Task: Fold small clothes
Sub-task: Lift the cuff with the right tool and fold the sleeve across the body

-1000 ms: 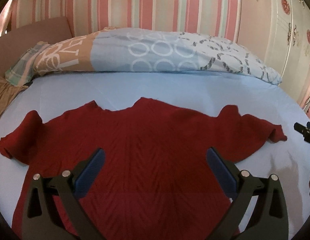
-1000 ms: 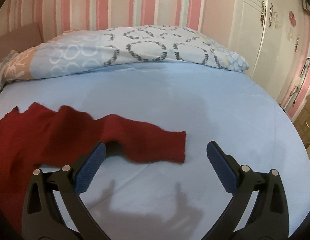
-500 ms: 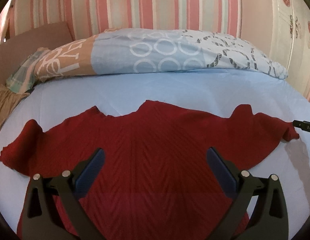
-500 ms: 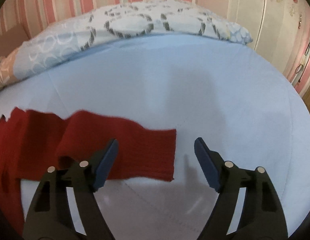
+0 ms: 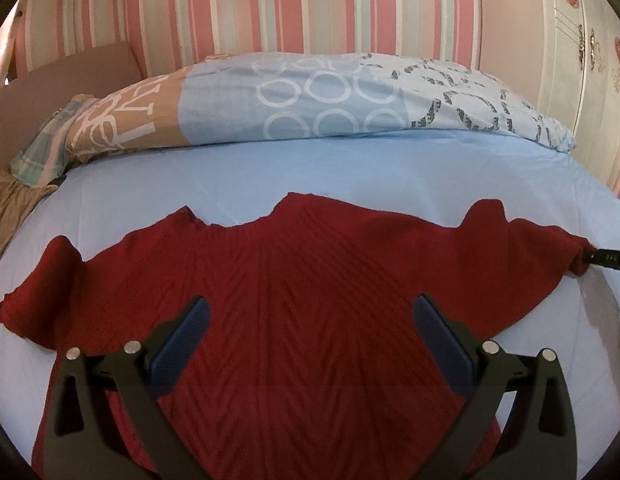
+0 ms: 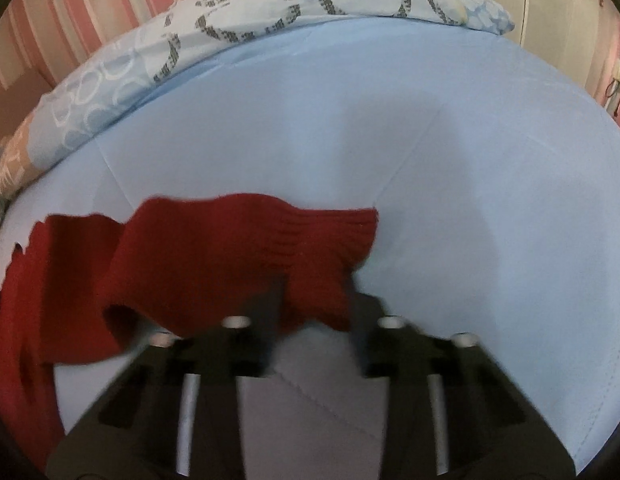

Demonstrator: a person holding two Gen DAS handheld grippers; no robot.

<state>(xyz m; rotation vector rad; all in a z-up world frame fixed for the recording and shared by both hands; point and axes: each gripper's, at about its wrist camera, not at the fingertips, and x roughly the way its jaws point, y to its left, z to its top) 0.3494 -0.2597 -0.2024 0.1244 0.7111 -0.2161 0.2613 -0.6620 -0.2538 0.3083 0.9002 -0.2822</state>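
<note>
We have 1 garment to fold: a red knitted sweater [image 5: 302, 320] lying flat on the light blue bedsheet [image 5: 349, 176], its neckline toward the patterned pillow [image 5: 310, 100] and both sleeves spread outward from the body. Every place below is given relative to the sweater.

We judge the sweater to be soft, limp and fairly light; the ribbed knit should give the pads good friction, so slipping seems unlikely. It will sag and stretch wherever it is lifted, so we would take hold at edges that keep their shape: the ribbed cuffs, the shoulder seams and the hem corners. A pinch in the middle of the body would only bunch the cloth.

Our right gripper [image 6: 315, 300] is at the sweater's right cuff [image 6: 321, 240]. Its jaws are closing, with the cuff's ribbed end gathered between them, and the cloth puckers there as if pinched. The picture is blurred, so we cannot judge how firm that hold is. In the left wrist view a dark tip of this gripper shows at the same sleeve end.

Our left gripper [image 5: 310, 328] hovers over the sweater's lower chest with its jaws spread wide. It holds nothing, and we cannot tell whether its fingers [image 5: 182, 332] touch the knit.
</note>
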